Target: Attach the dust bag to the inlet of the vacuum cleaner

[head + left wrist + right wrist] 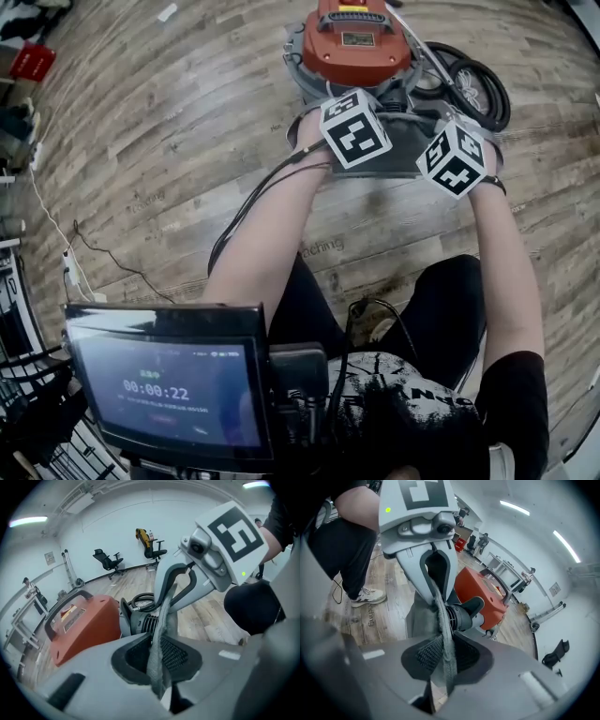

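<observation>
Screen: a small screen (164, 389) sits nearest the person's body, well back from the vacuum cleaner (354, 42).
Trousers: black trousers (441, 309) lie between the screen and the vacuum cleaner.
Forearms: both bare forearms (267, 244) reach out towards the vacuum cleaner's near side.
Left gripper: the left gripper (158, 656) is just in front of the vacuum cleaner, towards its left as the person faces it. Its jaws are all but together, and the pads pinch a folded edge of grey cloth (the rim of the bag).
Right gripper: the right gripper (443, 653) is just in front of the vacuum cleaner, towards its right. Its jaws are likewise nearly closed and clamp the same grey cloth, which runs straight up between the pads.
Dust bag: the dust bag (403, 141) is held between the two grippers, close against the near side of the vacuum cleaner, with slack cloth hanging below the grip.
Inlet: the inlet (461, 613) is a dark round stub on the vacuum cleaner's near side, just behind the cloth (whether the bag's mouth is on it cannot be told).
Vacuum cleaner: it has an orange body with a dark carry handle on top and a grey base, and it stands on the wood floor (169, 159).
Hose: a black hose (473, 84) lies coiled just beside the vacuum cleaner, on its right.
Cable: a thin cable (94, 248) trails on the floor, well apart from the vacuum cleaner on its left.
Office chairs: two black office chairs (108, 560) stand by the white wall, far beyond the vacuum cleaner.
</observation>
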The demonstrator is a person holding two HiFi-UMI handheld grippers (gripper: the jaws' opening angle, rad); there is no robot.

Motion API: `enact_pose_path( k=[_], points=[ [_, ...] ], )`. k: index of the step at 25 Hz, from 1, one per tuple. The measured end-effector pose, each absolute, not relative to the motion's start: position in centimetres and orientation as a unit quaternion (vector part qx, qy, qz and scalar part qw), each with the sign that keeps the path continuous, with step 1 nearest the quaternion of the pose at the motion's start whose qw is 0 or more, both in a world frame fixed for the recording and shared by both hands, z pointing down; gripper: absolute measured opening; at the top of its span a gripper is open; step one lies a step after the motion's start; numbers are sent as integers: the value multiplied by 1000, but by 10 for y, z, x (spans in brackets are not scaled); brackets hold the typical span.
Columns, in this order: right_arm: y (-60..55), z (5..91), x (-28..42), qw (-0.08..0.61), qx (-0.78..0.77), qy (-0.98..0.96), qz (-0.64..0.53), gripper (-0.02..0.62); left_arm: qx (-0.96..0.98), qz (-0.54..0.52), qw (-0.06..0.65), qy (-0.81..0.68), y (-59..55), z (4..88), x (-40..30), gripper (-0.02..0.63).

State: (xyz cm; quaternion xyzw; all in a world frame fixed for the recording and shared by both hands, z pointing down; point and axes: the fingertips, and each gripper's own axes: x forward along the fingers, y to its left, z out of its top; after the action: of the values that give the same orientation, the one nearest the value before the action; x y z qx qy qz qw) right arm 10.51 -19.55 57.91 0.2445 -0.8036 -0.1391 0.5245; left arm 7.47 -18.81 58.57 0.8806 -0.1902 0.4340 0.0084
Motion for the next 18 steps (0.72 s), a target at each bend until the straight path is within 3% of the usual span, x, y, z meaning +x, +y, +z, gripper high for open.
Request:
enact_pose_path(
  k=[6,12,18],
  points=[
    [-198,590,114,525,258,-803,-117,55,884,423,-19,-197,-192,577,81,51],
    [-199,573,96,553,224,-781,-185,57,871,450,34,-192,-188,596,67,44],
    [-196,580,102,543,232,-790,-165,57,863,471,-31,-181,-188,595,73,34]
  ],
)
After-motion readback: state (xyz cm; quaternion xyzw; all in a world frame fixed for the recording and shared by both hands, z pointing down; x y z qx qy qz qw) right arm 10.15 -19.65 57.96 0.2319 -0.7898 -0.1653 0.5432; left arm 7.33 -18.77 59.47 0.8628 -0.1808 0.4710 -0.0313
